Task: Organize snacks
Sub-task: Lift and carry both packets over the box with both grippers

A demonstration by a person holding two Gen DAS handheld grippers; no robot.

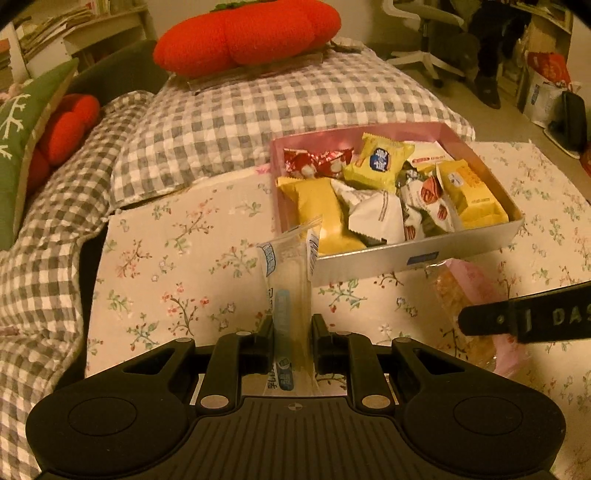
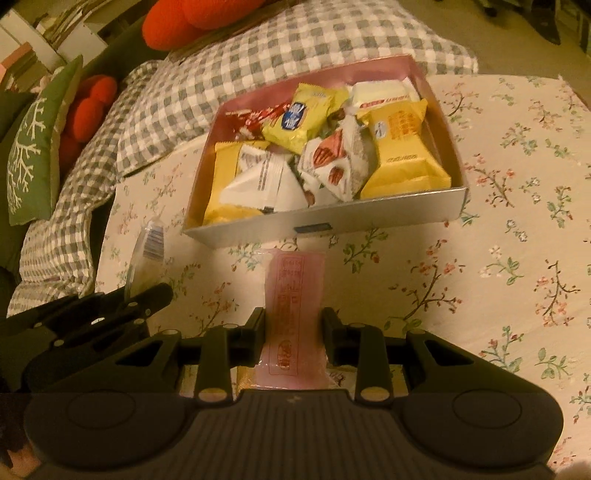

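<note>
A shallow box (image 1: 421,254) (image 2: 369,218) with a pink inside holds several yellow, white and red snack packets on a floral cloth. My left gripper (image 1: 292,332) is shut on a long clear snack packet (image 1: 290,280) with blue print, held above the cloth just in front of the box's near left corner. My right gripper (image 2: 294,328) is shut on a pink snack packet (image 2: 293,295), held a little short of the box's front wall. In the left wrist view the pink packet (image 1: 469,295) shows at right under a black finger (image 1: 517,317) of the right gripper. The clear packet (image 2: 147,251) shows at left in the right wrist view.
The floral cloth (image 1: 177,277) covers the surface around the box. A grey checked quilt (image 1: 236,110) lies behind and to the left, with a big red cushion (image 1: 251,33) on it. A green cushion (image 2: 33,155) leans at far left. Chair legs and bags stand at back right.
</note>
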